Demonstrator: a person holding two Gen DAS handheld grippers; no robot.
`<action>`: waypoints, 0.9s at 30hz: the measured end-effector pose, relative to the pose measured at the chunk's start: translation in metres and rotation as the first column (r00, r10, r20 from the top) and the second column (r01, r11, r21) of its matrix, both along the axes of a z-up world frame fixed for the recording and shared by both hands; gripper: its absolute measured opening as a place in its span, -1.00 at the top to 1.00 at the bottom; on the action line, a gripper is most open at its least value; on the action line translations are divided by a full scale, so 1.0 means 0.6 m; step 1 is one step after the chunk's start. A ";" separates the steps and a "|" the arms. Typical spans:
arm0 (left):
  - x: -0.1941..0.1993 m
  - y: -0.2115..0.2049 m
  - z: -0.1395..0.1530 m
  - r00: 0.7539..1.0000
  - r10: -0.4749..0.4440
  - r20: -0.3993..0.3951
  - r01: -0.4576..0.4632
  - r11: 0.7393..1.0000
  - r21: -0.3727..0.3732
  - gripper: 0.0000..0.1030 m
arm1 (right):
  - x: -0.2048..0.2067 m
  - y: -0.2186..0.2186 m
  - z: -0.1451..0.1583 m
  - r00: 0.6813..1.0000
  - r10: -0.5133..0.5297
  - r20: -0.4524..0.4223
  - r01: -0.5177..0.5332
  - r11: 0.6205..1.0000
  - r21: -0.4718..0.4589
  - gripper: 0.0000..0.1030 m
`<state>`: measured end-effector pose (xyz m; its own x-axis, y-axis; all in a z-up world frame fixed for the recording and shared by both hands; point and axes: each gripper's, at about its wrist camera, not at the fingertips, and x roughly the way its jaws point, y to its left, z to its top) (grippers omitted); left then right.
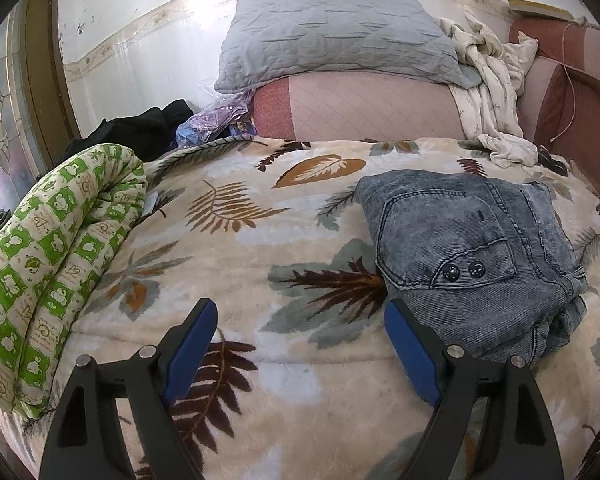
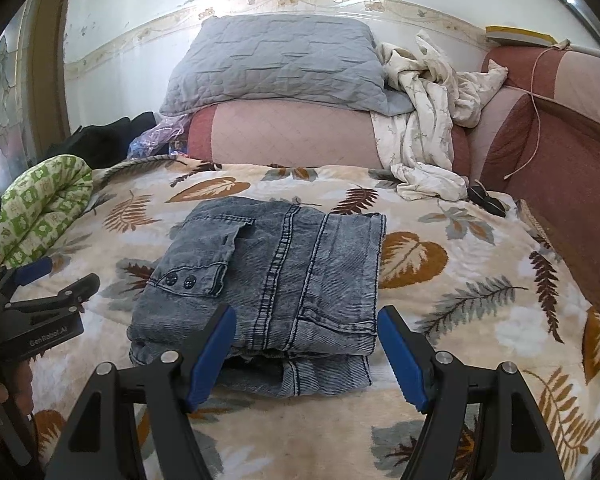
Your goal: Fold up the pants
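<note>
On the far left of the bed lies a rolled green-and-white quilt [image 1: 56,256], with a heap of dark clothes [image 1: 140,130] behind it near the wall. The left gripper [image 1: 296,316] hangs above the leaf-patterned blanket [image 1: 236,248] with its blue-padded fingers [image 1: 192,344] spread wide and nothing between them; its right finger sits just beside the near left edge of the pants, and whether it touches them cannot be told. In the right wrist view this same gripper shows at the left edge, beside the pants.

The pants [image 2: 268,276], grey-blue denim, lie folded into a compact stack in the middle of the blanket, a back pocket with two dark buttons [image 2: 180,281] facing up on the left side. The right gripper [image 2: 306,324] hovers over the near edge of the stack, jaws released and holding nothing.

Behind, a grey quilted pillow [image 2: 276,64] rests on a pink bolster [image 2: 292,134]. To the right, a crumpled white cloth [image 2: 424,120] drapes down onto the blanket, with a small dark object [image 2: 486,198] just beside it and a reddish padded headboard [image 2: 548,140] at the far right.
</note>
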<state>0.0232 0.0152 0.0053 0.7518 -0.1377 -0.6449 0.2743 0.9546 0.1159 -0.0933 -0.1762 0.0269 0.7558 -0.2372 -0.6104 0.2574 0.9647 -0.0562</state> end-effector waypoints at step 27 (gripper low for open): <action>-0.008 -0.004 0.016 1.000 -0.014 0.022 0.014 1.000 0.011 -0.67 | 0.005 -0.006 -0.003 1.000 -0.005 -0.002 0.005 1.000 0.010 -0.48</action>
<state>0.0181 0.0126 0.0146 0.7636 -0.1414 -0.6300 0.2848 0.9494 0.1322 -0.0905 -0.1798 0.0249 0.7533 -0.2344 -0.6145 0.2617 0.9640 -0.0468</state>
